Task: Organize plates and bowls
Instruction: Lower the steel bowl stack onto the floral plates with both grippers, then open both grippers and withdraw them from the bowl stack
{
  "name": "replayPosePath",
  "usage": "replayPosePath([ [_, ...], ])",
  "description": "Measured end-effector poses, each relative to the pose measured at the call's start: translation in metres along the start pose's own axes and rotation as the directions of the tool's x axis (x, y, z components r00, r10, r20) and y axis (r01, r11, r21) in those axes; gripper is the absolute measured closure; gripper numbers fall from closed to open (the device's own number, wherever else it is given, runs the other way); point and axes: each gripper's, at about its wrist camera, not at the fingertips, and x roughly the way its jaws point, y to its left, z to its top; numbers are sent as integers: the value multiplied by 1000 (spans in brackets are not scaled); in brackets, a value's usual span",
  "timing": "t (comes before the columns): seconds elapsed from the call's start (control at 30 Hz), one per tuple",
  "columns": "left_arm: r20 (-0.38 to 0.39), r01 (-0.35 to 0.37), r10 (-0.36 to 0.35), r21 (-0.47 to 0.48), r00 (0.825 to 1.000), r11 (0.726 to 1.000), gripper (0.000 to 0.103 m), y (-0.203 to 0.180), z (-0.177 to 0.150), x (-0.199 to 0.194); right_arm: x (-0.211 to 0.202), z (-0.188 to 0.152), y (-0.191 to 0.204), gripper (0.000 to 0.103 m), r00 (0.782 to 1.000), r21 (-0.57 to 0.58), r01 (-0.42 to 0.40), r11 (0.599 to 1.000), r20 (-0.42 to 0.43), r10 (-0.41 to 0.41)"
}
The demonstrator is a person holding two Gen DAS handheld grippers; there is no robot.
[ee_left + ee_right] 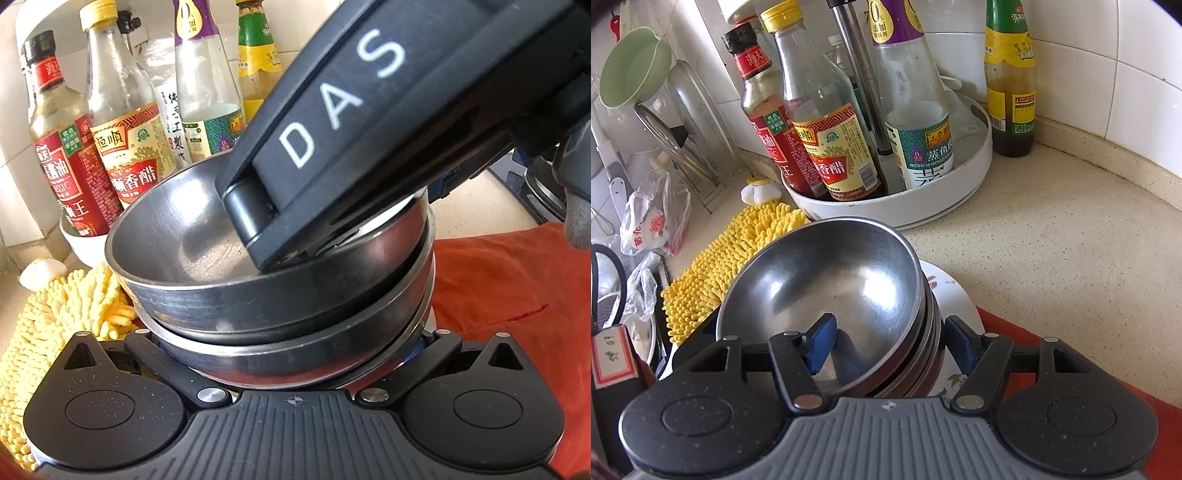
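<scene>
From the left wrist, the left gripper point(291, 354) has its fingers spread around the base of the stacked steel bowls point(280, 295), just in front of the white bottle tray point(83, 245). From the right wrist, the right gripper point(890, 347) straddles the top bowl's point(827, 280) near wall, one blue finger point(822, 343) inside, the other outside and apart from it; the stack sits on a flowered plate point(955, 295) in front of that tray.

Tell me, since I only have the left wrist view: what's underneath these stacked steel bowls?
Observer: In the right wrist view, a white floral plate lies beneath the steel bowls.
Operator: How is the right gripper placed on them?
Observer: The right gripper straddles the rim with its jaws wide. One blue pad is inside the top bowl and the other is outside the stack.
Operator: Is the green-capped bottle in the tray?
Observer: No. The green-capped bottle stands on the counter, outside the white tray.
</scene>
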Motion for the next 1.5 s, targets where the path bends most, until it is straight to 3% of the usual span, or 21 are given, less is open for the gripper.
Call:
replayPosePath([
  [0.2,-5,1,-1,-6,1000,1000,0,0,-2,10,-1,-3,2,42,1000,-18,6,1000,7,-6],
  [0.53,3,-8,8,-5,1000,1000,0,8,-17,-4,-3,-11,13,44,1000,-48,-2,999,-1,2],
  [0.8,-27,22,-23,-24,999,999,0,22,-25,-14,-5,-17,27,44,998,-113,61,992,38,-57],
  [1.5,-45,63,-63,-11,997,998,0,45,-51,-48,-15,-24,50,43,981,-136,193,972,57,-187],
])
